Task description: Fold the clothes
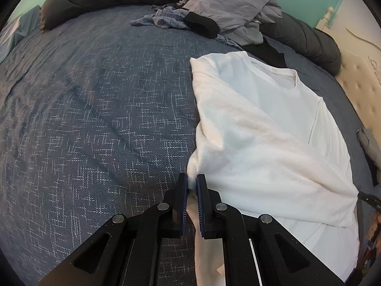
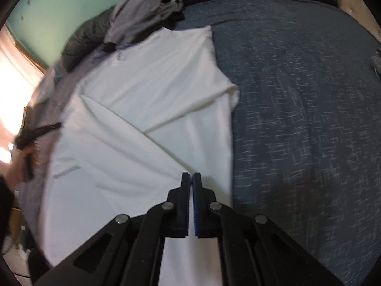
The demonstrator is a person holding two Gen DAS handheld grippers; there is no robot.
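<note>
My left gripper (image 1: 192, 181) is pinched tight on a bunched edge of the white T-shirt (image 1: 266, 128), which lies right of centre in the left view on the blue woven bedspread (image 1: 95, 119). If I tug from that one point, the soft, limp cotton could drag and skew the diagonal fold already laid across it. My right gripper (image 2: 191, 178) is closed with nothing visibly between its pads, over the shirt's lower hem. That side is loose and may slide or wrinkle.
</note>
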